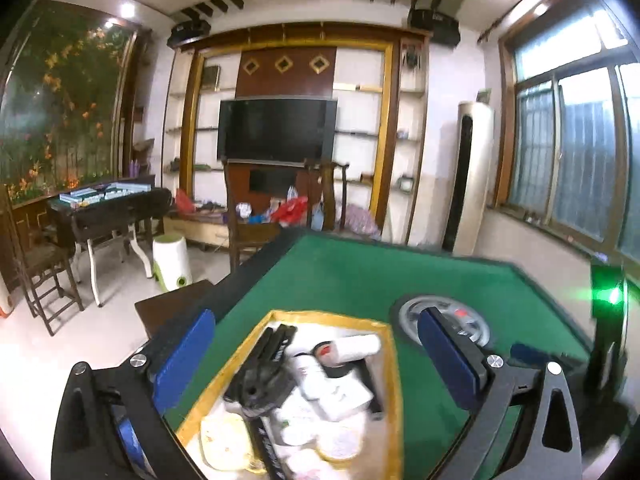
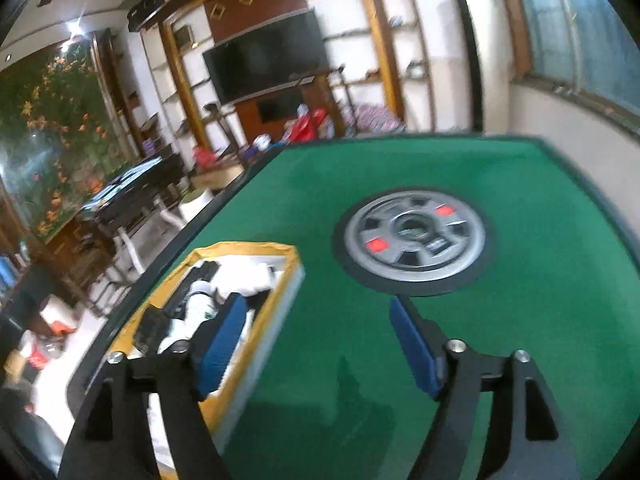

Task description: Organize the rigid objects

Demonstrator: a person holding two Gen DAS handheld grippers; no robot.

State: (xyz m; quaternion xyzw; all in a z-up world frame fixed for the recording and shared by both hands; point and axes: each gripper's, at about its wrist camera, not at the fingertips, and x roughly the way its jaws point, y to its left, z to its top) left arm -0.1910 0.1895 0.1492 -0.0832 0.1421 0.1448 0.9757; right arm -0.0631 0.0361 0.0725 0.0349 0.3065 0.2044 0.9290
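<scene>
Green felt table point(image 1: 340, 276) fills the lower half of both views; dark raised border along its edges. A round grey hub point(image 2: 414, 240) with two red buttons sits in the felt at the table's middle.

Gold-rimmed box point(image 1: 390, 360) lies on the felt near the left edge of the table, left of the hub. It is packed full: white bottle point(image 1: 352, 346) lying on its side toward the far end, black comb-like piece point(image 1: 276, 346) along the left wall, white flat case point(image 1: 340, 394) in the middle, pale round lids or dishes toward the near end. Much of this is blurred; single items are hard to tell apart.

Left gripper point(image 1: 320, 360) hangs above the box, blue pads spread wide, one over the table edge and one in front of the hub. Nothing between them.

Right gripper point(image 2: 316, 344) sits low over the felt at the box's right wall, fingers apart, empty. Its left pad point(image 2: 218, 344) overlaps the box's near corner and hides part of the contents; whether it touches the rim, cannot tell.

Beyond the table: a dark television point(image 1: 276, 128) in a wood and gold shelf unit, a tall white air conditioner point(image 1: 472, 176) by the window, wooden chairs, a second dark table point(image 1: 108, 208) with tiles on top, a white and green stool point(image 1: 172, 260) on the floor.
</scene>
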